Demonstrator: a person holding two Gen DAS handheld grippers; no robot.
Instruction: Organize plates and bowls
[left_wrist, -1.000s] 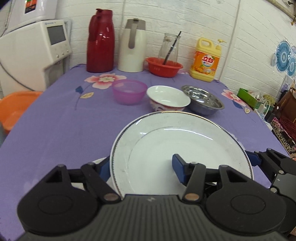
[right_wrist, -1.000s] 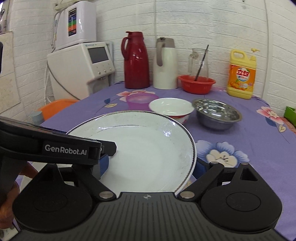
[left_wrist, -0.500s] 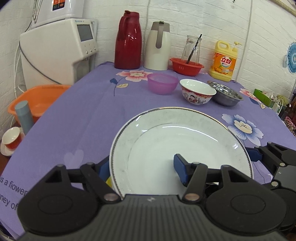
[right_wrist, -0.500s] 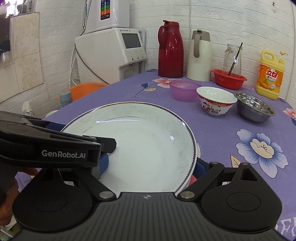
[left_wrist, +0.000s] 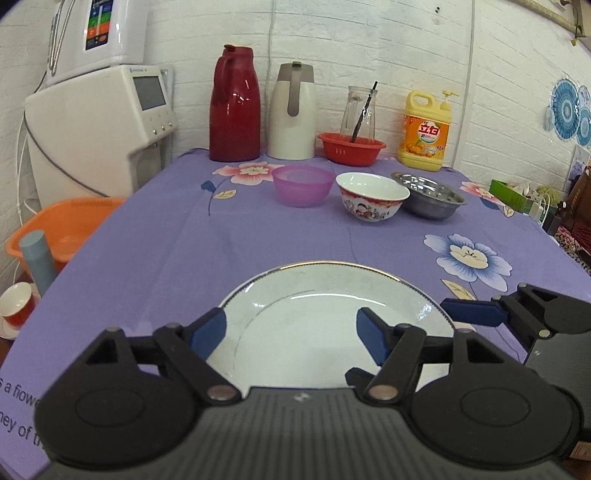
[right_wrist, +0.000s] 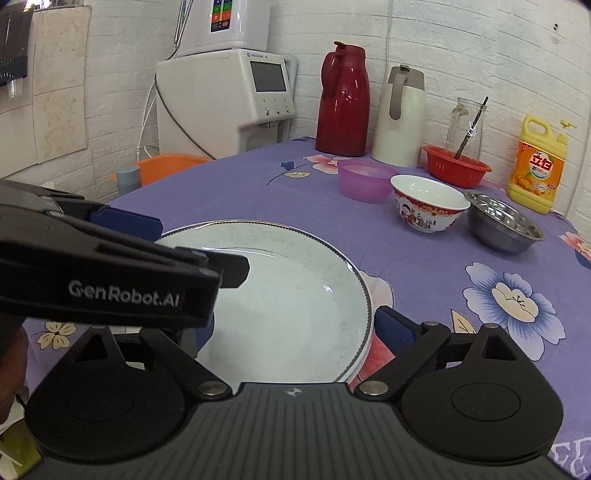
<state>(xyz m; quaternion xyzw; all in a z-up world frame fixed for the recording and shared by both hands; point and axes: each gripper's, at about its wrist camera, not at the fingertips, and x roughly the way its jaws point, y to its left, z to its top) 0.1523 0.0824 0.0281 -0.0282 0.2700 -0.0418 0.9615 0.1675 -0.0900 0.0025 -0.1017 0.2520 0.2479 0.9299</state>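
Left gripper (left_wrist: 291, 332), jaws just opening, straddles the near-left rim of a white round ceramic plate (left_wrist: 325, 306) lying on the purple flowered tablecloth (left_wrist: 155, 258); right gripper (right_wrist: 295, 328) stands unclenched across its right rim

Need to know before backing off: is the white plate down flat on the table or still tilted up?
Down flat. The plate lies level on the purple cloth, rim even all around.

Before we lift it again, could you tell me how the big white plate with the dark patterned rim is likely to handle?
The big white plate with the dark patterned rim looks glazed ceramic: probably stiff, breakable and fairly heavy. Its shiny surface suggests it may slip. Lying flat on the purple flowered tablecloth, it should slide, not roll.
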